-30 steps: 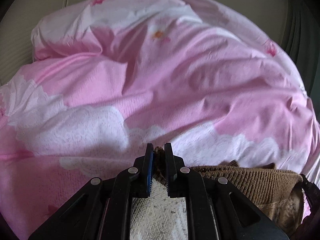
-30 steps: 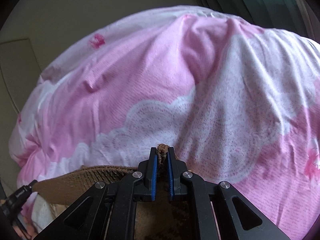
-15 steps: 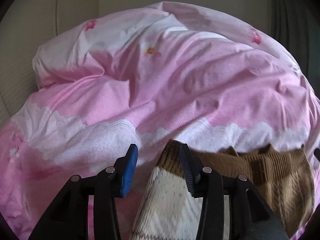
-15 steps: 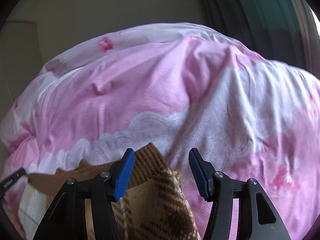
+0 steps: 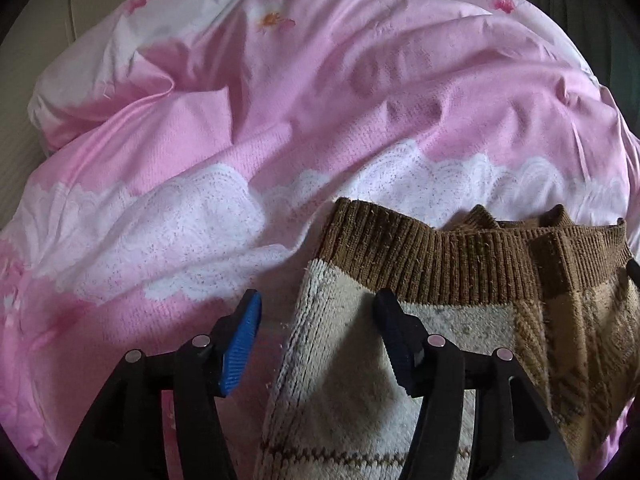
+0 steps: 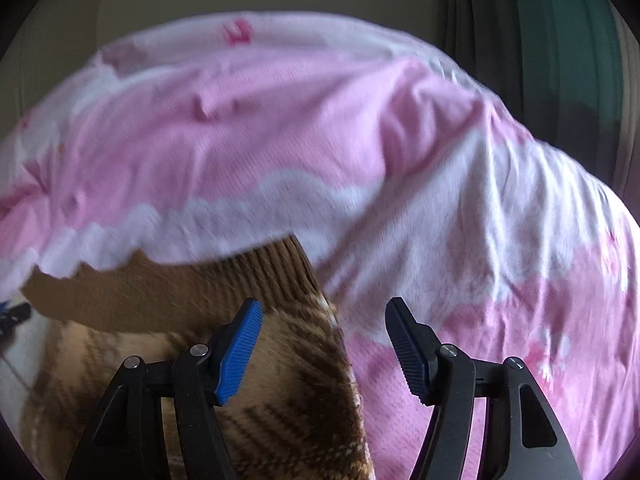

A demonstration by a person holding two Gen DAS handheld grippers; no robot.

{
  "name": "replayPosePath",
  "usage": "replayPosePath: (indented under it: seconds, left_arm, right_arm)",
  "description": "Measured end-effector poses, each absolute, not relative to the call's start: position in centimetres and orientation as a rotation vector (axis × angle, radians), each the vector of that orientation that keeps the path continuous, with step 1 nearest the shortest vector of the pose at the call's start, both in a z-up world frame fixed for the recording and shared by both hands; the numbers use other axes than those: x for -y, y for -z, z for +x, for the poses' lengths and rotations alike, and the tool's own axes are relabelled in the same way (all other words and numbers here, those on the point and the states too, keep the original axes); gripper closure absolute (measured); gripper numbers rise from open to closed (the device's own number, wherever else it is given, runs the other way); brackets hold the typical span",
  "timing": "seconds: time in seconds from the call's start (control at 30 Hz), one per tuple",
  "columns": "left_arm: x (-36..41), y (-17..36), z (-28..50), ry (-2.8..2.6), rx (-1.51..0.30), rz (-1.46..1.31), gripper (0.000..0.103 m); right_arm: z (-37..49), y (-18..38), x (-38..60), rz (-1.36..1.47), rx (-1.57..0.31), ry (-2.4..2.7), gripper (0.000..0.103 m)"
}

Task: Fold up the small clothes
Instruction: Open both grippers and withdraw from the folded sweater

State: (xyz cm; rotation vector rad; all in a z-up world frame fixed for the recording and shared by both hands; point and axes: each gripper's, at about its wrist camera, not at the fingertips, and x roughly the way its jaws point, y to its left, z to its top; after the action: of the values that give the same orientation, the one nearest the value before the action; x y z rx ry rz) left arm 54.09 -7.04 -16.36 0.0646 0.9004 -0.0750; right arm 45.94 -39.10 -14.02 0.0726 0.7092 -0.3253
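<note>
Left claw (image 5: 316,320) hangs low over the knitted sweater (image 5: 460,300), jaws spread wide, gripping nothing; its right finger overlaps the cream panel. Right claw (image 6: 322,326) hangs likewise, jaws wide and empty, over the brown plaid corner of the garment (image 6: 280,380). One second earlier both claws pinched the ribbed hem shut; both have since released it. The sweater lies flat on the pink duvet (image 5: 280,120), ribbed hem pointing away, long axis running side to side between the claws.
</note>
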Motion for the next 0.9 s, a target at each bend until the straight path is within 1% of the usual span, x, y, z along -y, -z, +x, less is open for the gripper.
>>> replayPosePath:
  seconds: [0.03, 0.2, 0.4, 0.57, 0.73, 0.9]
  left_arm:
    - [7.0, 16.6, 54.2, 0.062, -0.898, 0.067, 0.041]
    - [6.6, 17.8, 54.3, 0.031, -0.880, 0.035, 0.041]
    - [6.5, 16.9, 52.9, 0.041, -0.847, 0.035, 0.042]
    - [6.9, 15.4, 49.8, 0.056, -0.815, 0.056, 0.043]
    - [7.2, 14.0, 45.0, 0.079, -0.788, 0.054, 0.042]
    - [5.4, 13.5, 39.6, 0.085, -0.779, 0.018, 0.040]
  right_arm:
    - [46.1, 14.4, 39.3, 0.077, -0.719, 0.327, 0.038]
    - [47.0, 15.9, 39.6, 0.057, -0.727, 0.369, 0.039]
    - [46.9, 15.7, 40.2, 0.097, -0.728, 0.371, 0.039]
    - [44.1, 13.9, 40.4, 0.148, -0.685, 0.341, 0.037]
    - [39.7, 11.7, 40.2, 0.187, -0.638, 0.299, 0.037]
    - [34.6, 10.9, 39.5, 0.234, -0.633, 0.272, 0.035]
